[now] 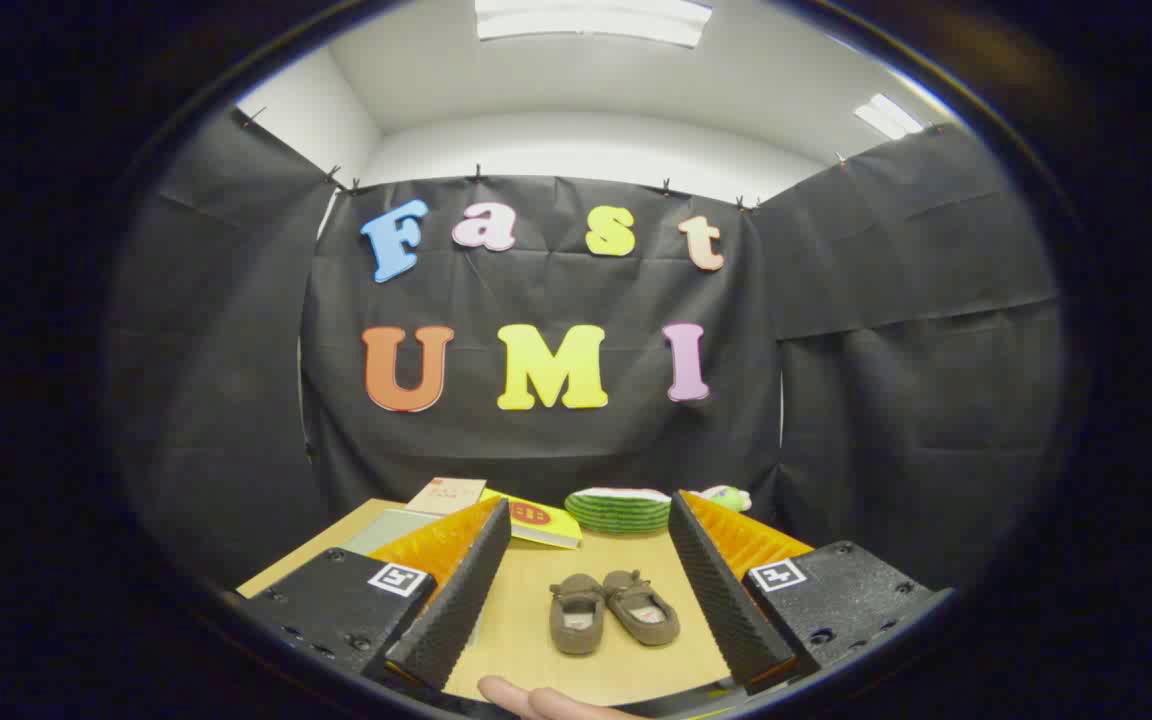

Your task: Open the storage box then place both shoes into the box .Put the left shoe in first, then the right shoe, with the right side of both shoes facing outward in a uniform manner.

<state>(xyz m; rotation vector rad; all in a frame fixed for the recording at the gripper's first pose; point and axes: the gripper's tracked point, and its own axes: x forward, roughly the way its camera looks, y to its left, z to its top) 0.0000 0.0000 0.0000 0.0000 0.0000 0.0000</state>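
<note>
Gripper view: tool [591,585] fingers spread, above shoes [613,610].

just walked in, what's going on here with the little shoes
A person's fingertip shows behind the handheld tool, whose fingers are spread open and hold nothing. A pair of small brown shoes sits side by side on the wooden table between the fingers, untouched. Beyond them lie a yellow book and a green striped dish.

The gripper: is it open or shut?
Open: the gripper has its fingers spread wide apart, with the two shoes on the table between them, untouched.
</note>
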